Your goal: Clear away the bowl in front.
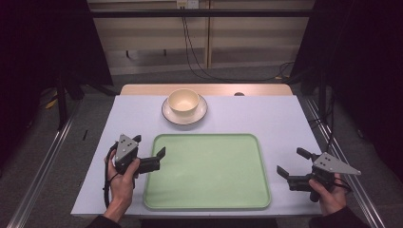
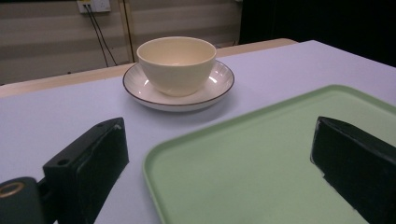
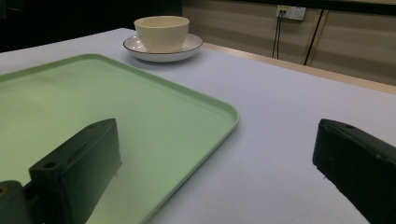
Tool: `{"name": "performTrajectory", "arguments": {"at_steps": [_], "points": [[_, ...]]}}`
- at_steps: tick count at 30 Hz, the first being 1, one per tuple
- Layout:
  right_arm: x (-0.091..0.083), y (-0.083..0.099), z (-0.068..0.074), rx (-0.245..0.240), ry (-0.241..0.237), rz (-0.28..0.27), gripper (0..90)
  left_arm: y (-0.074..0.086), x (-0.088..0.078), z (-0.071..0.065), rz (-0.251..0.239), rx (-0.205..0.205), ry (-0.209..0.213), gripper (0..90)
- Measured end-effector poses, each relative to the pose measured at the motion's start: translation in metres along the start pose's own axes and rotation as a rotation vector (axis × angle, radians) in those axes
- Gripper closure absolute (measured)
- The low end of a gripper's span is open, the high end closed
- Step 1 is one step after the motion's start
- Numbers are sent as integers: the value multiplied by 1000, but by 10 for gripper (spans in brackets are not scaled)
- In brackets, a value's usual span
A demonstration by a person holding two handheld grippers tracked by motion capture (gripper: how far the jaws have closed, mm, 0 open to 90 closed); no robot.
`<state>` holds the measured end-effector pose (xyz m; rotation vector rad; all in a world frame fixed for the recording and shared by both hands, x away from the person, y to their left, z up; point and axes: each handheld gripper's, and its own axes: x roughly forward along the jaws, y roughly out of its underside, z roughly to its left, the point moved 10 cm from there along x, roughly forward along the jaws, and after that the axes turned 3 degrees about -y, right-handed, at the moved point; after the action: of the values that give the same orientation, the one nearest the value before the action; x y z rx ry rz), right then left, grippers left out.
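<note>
A cream bowl (image 1: 184, 100) stands on a white saucer (image 1: 185, 115) with a dark rim at the back middle of the table. In front of it lies a pale green tray (image 1: 207, 171) with nothing on it. My left gripper (image 1: 149, 147) is open at the tray's left edge, held low over the table; in its own view the bowl (image 2: 176, 64) and saucer (image 2: 212, 91) sit ahead between the jaws. My right gripper (image 1: 292, 163) is open just right of the tray, with the bowl (image 3: 161, 32) far ahead at the upper left and the tray (image 3: 140, 121) under its left jaw.
The table has a pale lilac top (image 1: 266, 118) with a wooden strip (image 1: 204, 89) along the far edge. Dark cables (image 1: 195, 57) hang beyond it against a beige wall. Metal rails (image 1: 43, 166) run along both sides on the floor.
</note>
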<state>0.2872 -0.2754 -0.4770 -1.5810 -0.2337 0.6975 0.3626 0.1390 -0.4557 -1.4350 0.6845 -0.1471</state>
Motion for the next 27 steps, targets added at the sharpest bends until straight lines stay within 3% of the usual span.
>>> {"name": "performTrajectory", "arguments": {"at_steps": [3, 4, 7, 10, 15, 17, 20, 27], "points": [[-1, 0, 0, -1, -3, 4, 4, -2, 4, 0, 4, 5, 3, 38], [-1, 0, 1, -2, -7, 0, 4, -3, 8, 1, 14, 33, -1, 35], [0, 0, 1, -4, -7, 0, 4, -6, 10, 1, 10, 33, 6, 33], [0, 1, 1, -4, -8, 6, 4, -10, 16, 2, 19, 4, 14, 32], [0, 1, 1, -12, -12, 5, 5, -11, 22, 2, 26, -7, 11, 33], [0, 0, 2, -10, -17, -2, 5, -10, 24, 2, 34, 21, 9, 34], [-1, 0, 2, -11, -22, -2, 5, -14, 29, 3, 32, 34, 1, 33], [0, 0, 2, -10, -22, -4, 5, -28, 40, 2, 41, 52, 27, 27]]}}
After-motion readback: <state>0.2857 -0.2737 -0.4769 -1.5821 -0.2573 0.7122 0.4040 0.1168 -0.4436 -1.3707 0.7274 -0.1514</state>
